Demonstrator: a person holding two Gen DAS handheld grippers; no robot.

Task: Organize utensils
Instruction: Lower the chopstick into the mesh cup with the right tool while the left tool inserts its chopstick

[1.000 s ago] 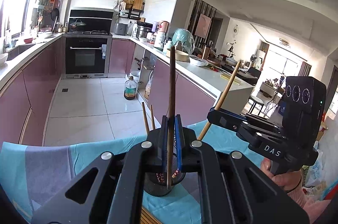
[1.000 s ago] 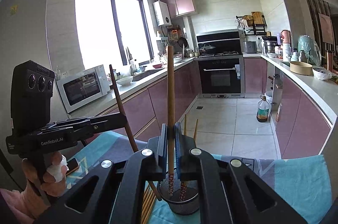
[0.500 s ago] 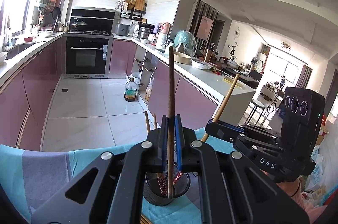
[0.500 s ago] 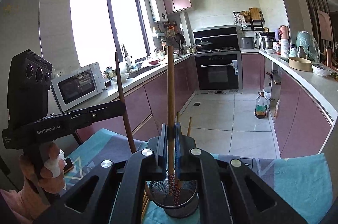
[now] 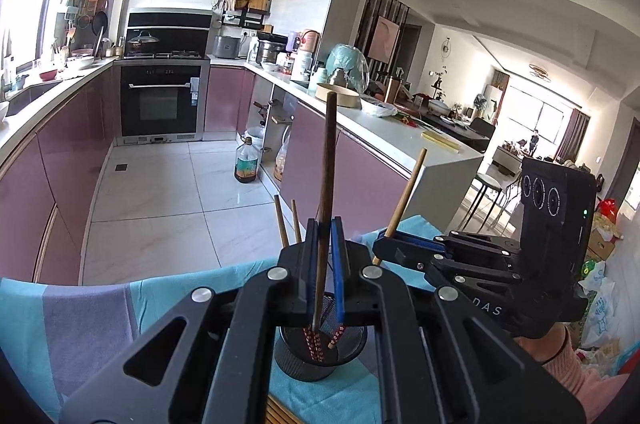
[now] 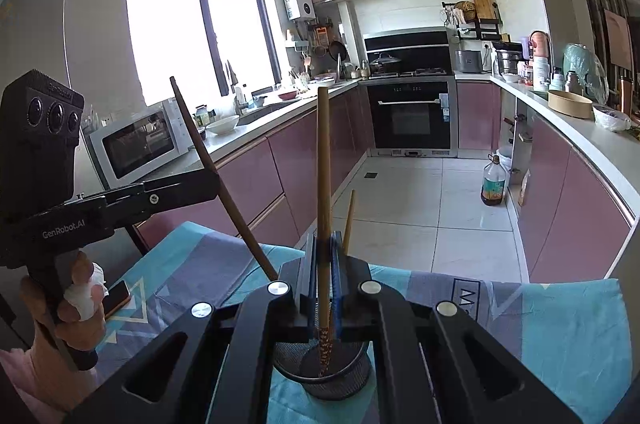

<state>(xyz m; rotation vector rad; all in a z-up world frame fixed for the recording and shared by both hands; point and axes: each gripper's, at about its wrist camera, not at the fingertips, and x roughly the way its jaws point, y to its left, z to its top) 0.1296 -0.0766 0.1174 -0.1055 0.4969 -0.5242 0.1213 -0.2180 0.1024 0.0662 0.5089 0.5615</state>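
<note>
My left gripper (image 5: pixel 324 260) is shut on a dark brown chopstick (image 5: pixel 329 160) that stands nearly upright, its patterned lower end inside the black mesh cup (image 5: pixel 352 348). My right gripper (image 6: pixel 324 276) is shut on a light wooden chopstick (image 6: pixel 323 164), whose patterned tip hangs in the same cup (image 6: pixel 348 380). Each view shows the other gripper: the right gripper (image 5: pixel 386 244) to the right, the left gripper (image 6: pixel 214 180) to the left. Two more chopsticks (image 5: pixel 282 224) lean in the cup.
A blue and grey tablecloth (image 6: pixel 560 336) covers the table. A phone (image 6: pixel 118 298) lies on it at the left, by the hand (image 6: pixel 76 300) holding the left gripper. Wooden sticks (image 5: pixel 280 412) lie at the near edge. Beyond are pink kitchen cabinets and tiled floor.
The right wrist view has tilted slightly, so the left gripper and its chopstick sit further left in it. Both chopsticks stay gripped over the cup; the left gripper has hardly moved.
</note>
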